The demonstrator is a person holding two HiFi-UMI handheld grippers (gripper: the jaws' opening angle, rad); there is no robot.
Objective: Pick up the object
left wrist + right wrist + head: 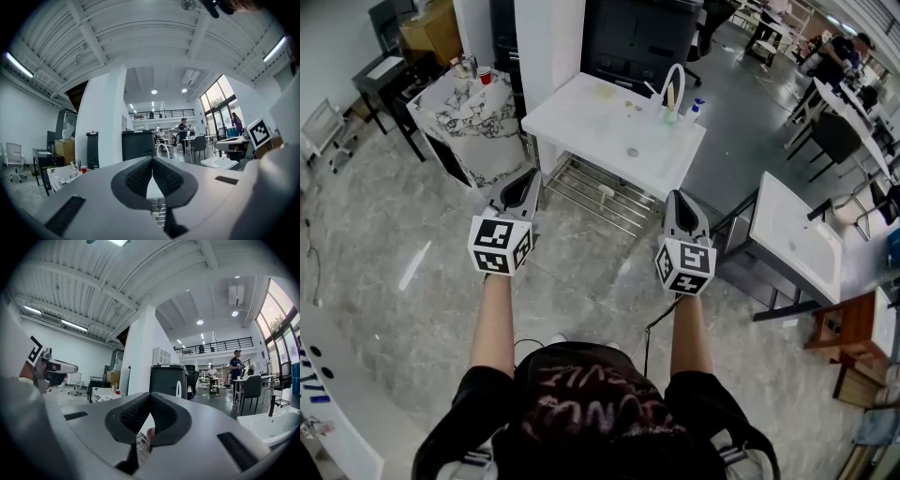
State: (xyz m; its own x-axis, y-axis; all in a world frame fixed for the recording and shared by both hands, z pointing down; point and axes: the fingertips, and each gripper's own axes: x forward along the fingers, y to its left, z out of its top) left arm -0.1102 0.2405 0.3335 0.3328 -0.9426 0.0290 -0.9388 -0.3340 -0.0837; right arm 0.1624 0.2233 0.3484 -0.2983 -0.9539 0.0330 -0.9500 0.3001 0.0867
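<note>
Both grippers are held out side by side over the floor, pointing at a white table [581, 117]. My left gripper [523, 183] is shut, its pads meeting at the tips [152, 161] with nothing between them. My right gripper [681, 202] is also shut and empty [150, 397]. Small items lie on the table: a round piece [632, 152], a white arched piece [673, 86] and a small blue thing [697, 105]. A pale object [607, 192] rests on the wire shelf [581, 192] under the table, just ahead of the grippers.
A marble-patterned table [464, 117] with a red cup [485, 75] stands at the left. A second white table [797, 239] is at the right, with a wooden bench [853, 328] beyond it. A dark bin [138, 145] stands behind the table. People stand far off.
</note>
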